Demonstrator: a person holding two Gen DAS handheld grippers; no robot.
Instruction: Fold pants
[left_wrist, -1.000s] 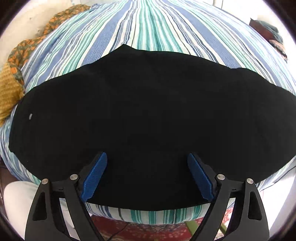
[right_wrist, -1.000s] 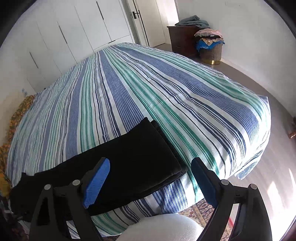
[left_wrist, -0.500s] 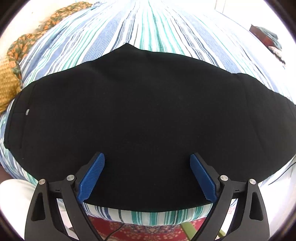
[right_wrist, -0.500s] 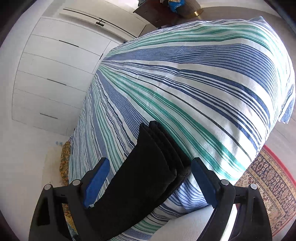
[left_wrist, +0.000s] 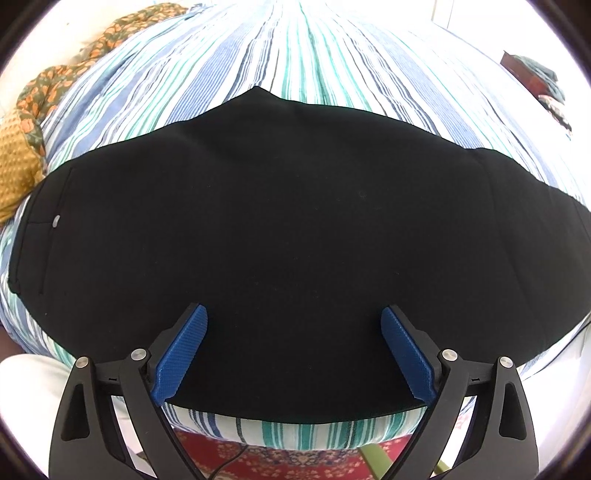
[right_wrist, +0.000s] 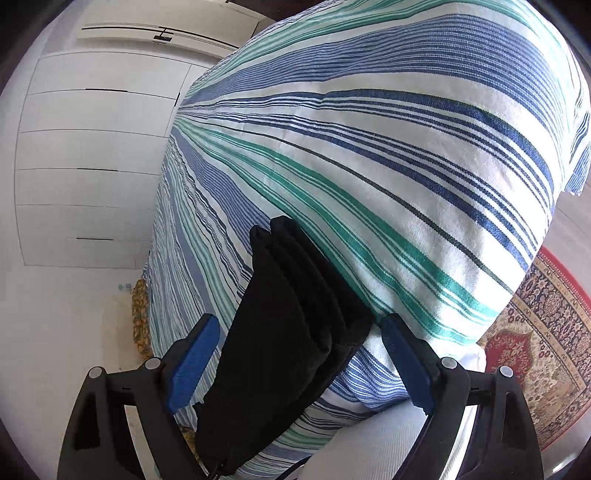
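Here our left tool (left_wrist: 293, 354), low in frame, has just been opening, nothing gripped, over the black pants (left_wrist: 295, 221) spread across the striped bed (left_wrist: 314, 55). Our right tool (right_wrist: 299, 360) gapes around the hem. We judge the next fold calls for pinching it.

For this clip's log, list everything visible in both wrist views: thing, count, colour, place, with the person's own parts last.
Black fabric pants: one, black, laid flat across the near edge of the bed; leg ends stacked in layers.
Striped cotton bedspread: one, white with blue and green stripes, covering the bed.
Orange floral cloth: one, orange and green, at the bed's far left edge.
Mustard textured cushion: one, yellow, left of the pants.
Patterned woven rug: one, red and beige, on the floor.
White panelled wardrobe: one, white, beyond the bed.
Left gripper: one, black with blue pads, open above the pants.
Right gripper: one, same colours, open, astride the leg ends.
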